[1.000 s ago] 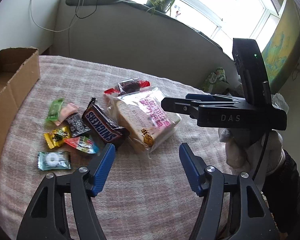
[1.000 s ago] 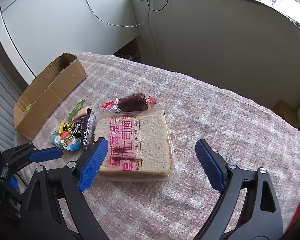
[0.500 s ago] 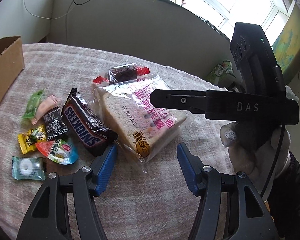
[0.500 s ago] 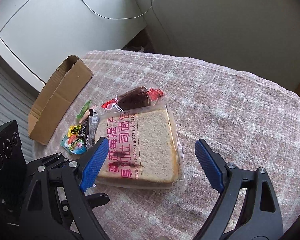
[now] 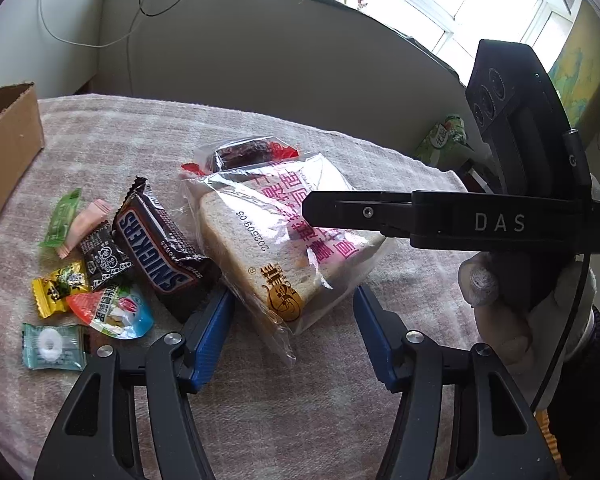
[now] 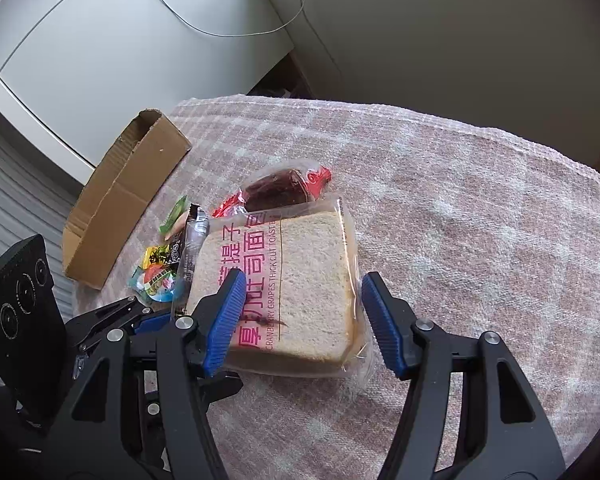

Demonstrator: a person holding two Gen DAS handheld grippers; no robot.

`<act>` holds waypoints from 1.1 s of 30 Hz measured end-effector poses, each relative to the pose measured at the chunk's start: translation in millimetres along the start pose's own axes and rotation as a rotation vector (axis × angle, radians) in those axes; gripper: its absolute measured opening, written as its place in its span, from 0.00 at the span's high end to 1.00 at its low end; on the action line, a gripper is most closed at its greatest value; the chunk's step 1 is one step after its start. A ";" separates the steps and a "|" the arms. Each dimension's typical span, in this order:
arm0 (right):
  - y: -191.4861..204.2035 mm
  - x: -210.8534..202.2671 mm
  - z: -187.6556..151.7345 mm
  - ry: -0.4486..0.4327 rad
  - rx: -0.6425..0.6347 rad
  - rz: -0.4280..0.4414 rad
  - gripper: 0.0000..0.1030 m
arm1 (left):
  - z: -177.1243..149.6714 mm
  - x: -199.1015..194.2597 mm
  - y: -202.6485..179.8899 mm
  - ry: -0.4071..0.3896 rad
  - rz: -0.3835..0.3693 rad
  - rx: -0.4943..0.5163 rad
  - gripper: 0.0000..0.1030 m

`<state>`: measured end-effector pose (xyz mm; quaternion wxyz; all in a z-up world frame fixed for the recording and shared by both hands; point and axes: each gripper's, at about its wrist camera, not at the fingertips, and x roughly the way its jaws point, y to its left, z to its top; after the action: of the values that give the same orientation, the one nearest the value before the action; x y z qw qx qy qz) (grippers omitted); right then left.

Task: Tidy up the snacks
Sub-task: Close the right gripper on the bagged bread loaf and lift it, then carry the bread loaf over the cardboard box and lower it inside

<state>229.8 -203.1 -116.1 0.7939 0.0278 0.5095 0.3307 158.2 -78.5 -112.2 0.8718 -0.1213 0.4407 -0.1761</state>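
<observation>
The bagged toast slice (image 6: 300,284) lies flat on the checked cloth (image 6: 480,216) directly between the right gripper (image 6: 300,316)'s two blue pads. The jaws have just been closing around it; the left pad (image 6: 226,316) overlaps the printed face of the bag and the right pad (image 6: 382,324) stands just beside the bag's clear edge, but the frames do not settle whether either pad presses on it. From the left wrist view, the left gripper (image 5: 294,332) is parted about halfway, its jaws apart with nothing clamped. The near corner of the toast bag (image 5: 284,240) reaches into the gap between its pads without touching them. Just beyond the left pad tip (image 5: 214,328) sits the Snickers bar (image 5: 156,248), its end close against that pad. Further out to the left of that finger lie small wrapped candies (image 5: 80,276), and beyond them the cardboard box (image 5: 8,148). Past the far edge of the toast bag, away from both pairs of fingers, lies a red-wrapped dark snack (image 6: 280,190). A gloved hand (image 5: 512,312) holds the right gripper's handle to the right of the left gripper's fingers.
</observation>
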 end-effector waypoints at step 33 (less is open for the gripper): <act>100.5 -55.2 8.7 -0.127 -0.131 -0.025 0.39 | -9.1 -106.4 23.1 -0.186 -0.038 -0.003 0.41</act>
<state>172.6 -152.7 -30.0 0.8287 -0.0095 0.4357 0.3512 97.0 -14.0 -48.8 0.9054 -0.1467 0.3555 -0.1800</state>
